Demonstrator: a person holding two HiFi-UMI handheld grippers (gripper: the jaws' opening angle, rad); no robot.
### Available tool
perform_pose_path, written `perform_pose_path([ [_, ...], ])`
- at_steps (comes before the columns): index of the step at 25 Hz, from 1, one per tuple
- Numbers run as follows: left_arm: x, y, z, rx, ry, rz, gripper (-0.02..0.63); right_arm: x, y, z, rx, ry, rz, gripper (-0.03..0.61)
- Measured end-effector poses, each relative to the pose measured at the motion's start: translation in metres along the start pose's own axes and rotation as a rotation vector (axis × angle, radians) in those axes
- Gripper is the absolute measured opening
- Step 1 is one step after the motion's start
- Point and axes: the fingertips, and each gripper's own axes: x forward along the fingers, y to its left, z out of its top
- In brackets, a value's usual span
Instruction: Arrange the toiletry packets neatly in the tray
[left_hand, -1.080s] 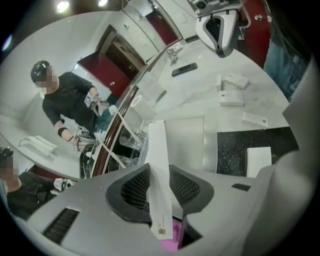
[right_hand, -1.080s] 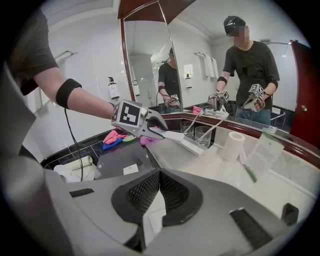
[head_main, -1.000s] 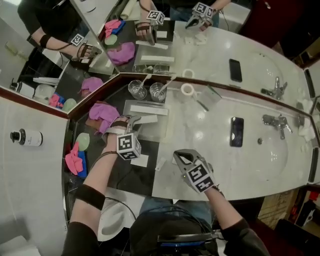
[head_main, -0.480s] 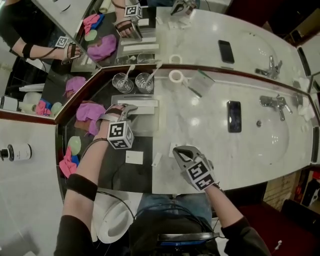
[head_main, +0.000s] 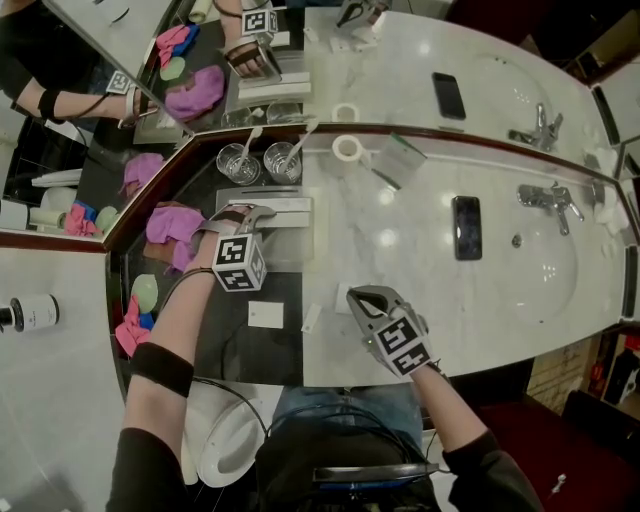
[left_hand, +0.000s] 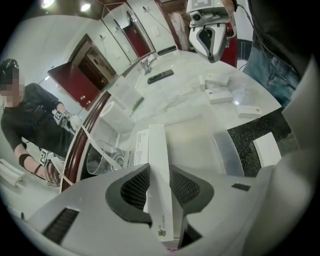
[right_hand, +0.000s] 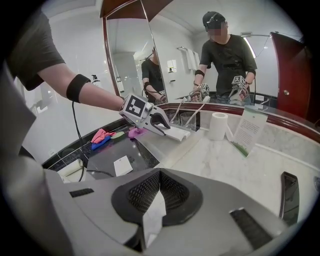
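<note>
My left gripper is shut on a long white toiletry box and holds it tilted over the back left of the clear tray. A second long white box lies along the tray's far edge. My right gripper hovers over the marble near the front edge, shut on a thin white packet. Loose packets lie outside the tray: a square packet on the black counter and a small packet beside it. In the right gripper view the left gripper shows with its box.
Two glasses with toothbrushes stand behind the tray by the mirror. A toilet roll, a card sign and a phone are on the marble; the basin tap is at right. Pink cloths lie left of the tray.
My left gripper has sunk with the long box toward the tray's back left and tipped more steeply. The right gripper has dropped slightly, still shut on its packet.
</note>
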Motion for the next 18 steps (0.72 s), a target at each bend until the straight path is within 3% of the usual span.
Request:
perform_pose_path([
  [4, 0.002, 0.0, 0.0, -0.026, -0.004, -0.009, 0.13, 0.0, -0.001, -0.001, 0.004, 0.002, -0.004, 0.017],
  [6, 0.002, 0.002, 0.001, -0.062, -0.014, -0.009, 0.206, 0.0, 0.0, -0.002, 0.005, 0.002, -0.003, 0.017],
  [8, 0.002, 0.002, 0.003, -0.08, -0.021, -0.012, 0.242, 0.0, 0.0, -0.002, 0.005, 0.002, -0.002, 0.017],
  [18, -0.031, 0.006, 0.015, -0.1, -0.023, 0.039, 0.242, -0.011, -0.003, 0.004, 0.003, -0.011, -0.001, 0.017],
])
